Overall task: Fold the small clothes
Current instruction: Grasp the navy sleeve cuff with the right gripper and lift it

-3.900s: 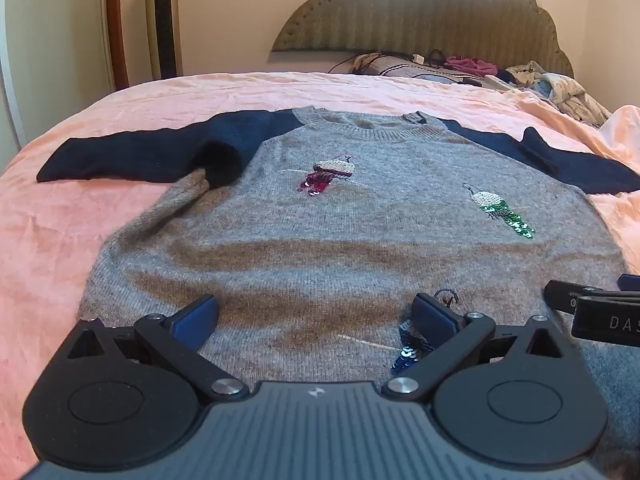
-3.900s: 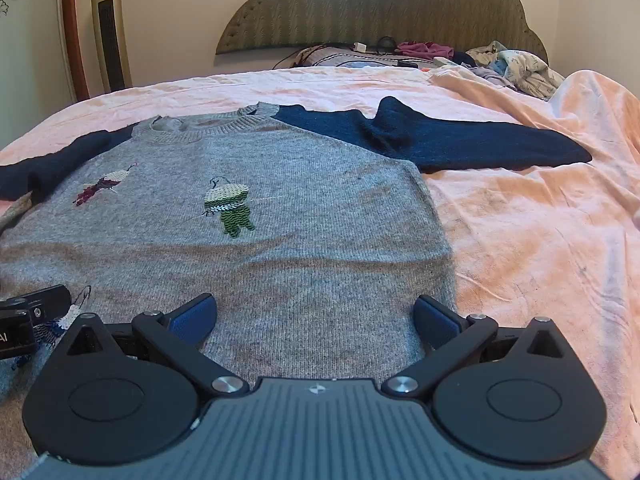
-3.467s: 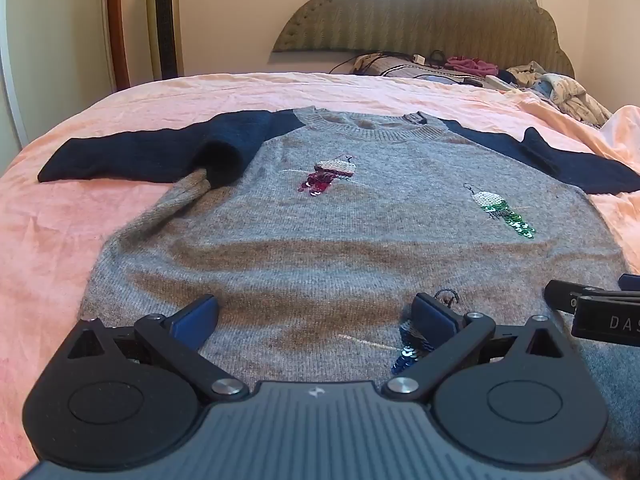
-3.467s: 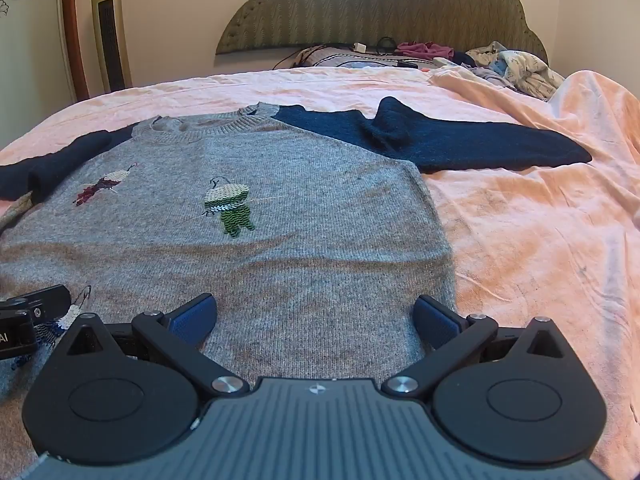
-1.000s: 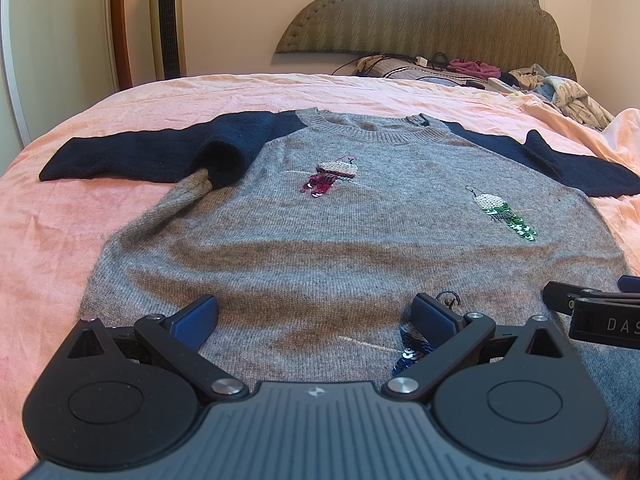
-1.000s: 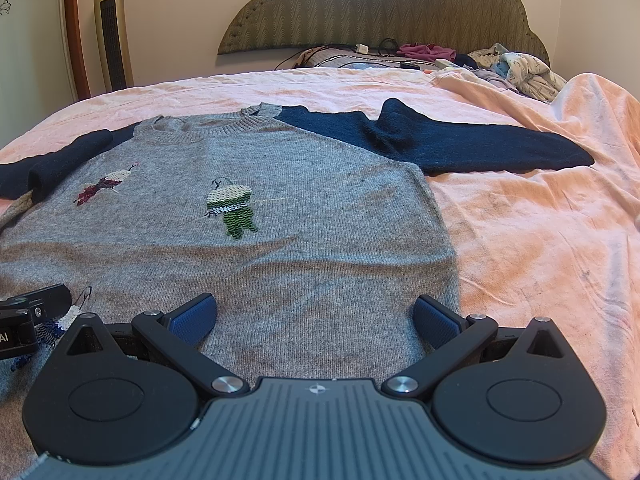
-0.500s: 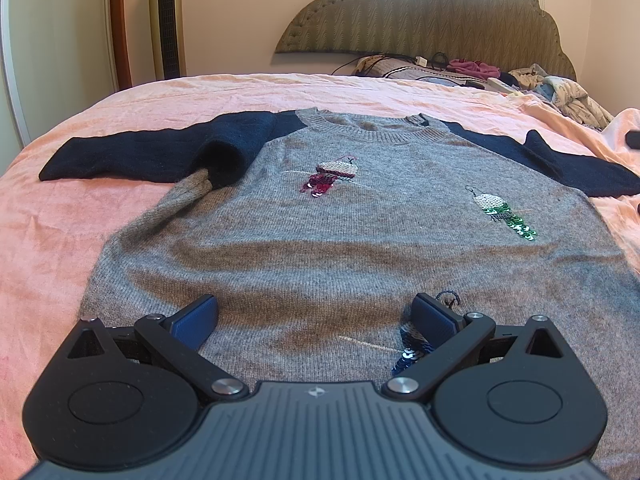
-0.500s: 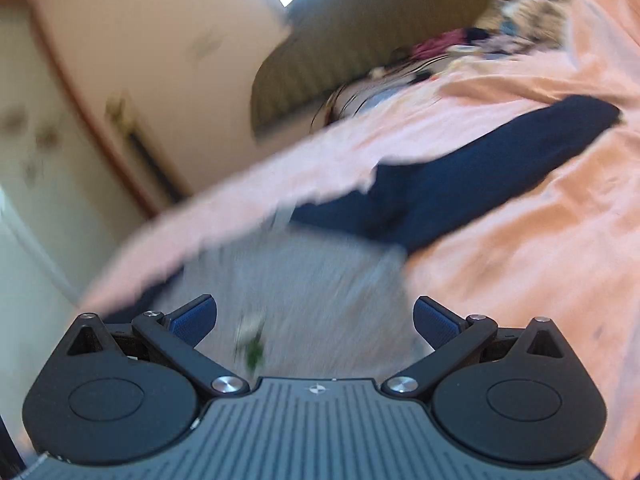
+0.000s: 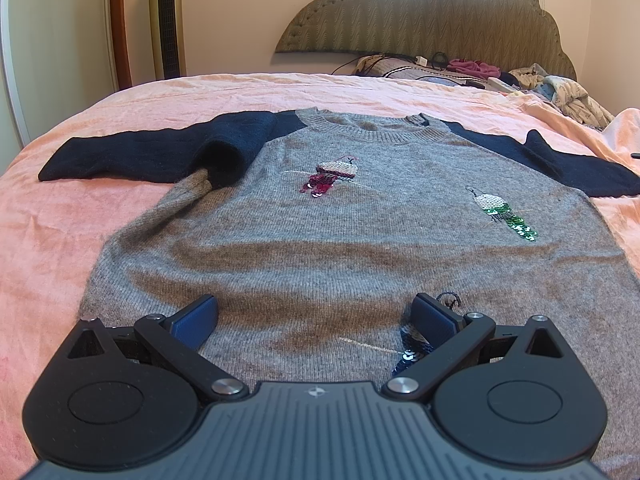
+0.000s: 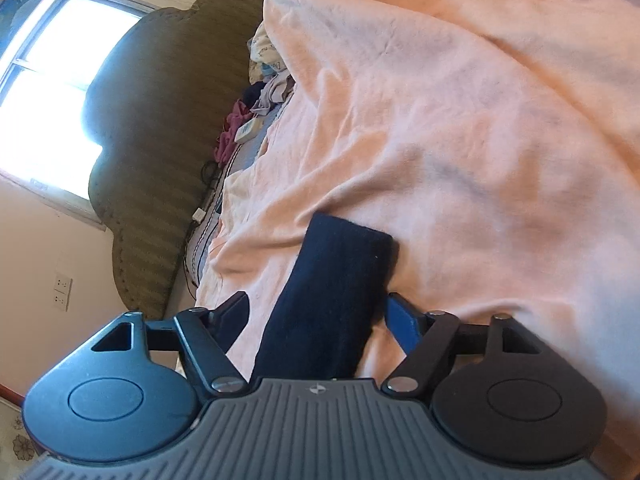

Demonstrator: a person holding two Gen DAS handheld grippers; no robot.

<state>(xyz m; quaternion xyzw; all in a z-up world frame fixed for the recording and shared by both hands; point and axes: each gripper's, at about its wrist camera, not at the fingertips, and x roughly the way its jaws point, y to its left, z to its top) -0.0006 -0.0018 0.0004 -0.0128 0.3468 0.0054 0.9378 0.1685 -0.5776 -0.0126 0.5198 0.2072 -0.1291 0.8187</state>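
Note:
A grey sweater with navy sleeves and sequin figures lies flat, front up, on the pink bedspread. My left gripper is open and empty, low over the sweater's bottom hem. My right gripper is open and rolled sideways over the sweater's right navy sleeve. The cuff end lies between its fingers, which stand apart on either side of it. In the left wrist view the same sleeve reaches toward the right edge, and the left sleeve lies stretched to the left.
A padded headboard stands at the far end with a pile of loose clothes and cables below it. A tower fan stands by the wall at the left. Crumpled pink bedspread rises beyond the right sleeve.
My right gripper has left the sweater's hem, swung out to the right sleeve and rolled sideways, now straddling the cuff. It is gone from the left wrist view. My left gripper has not moved.

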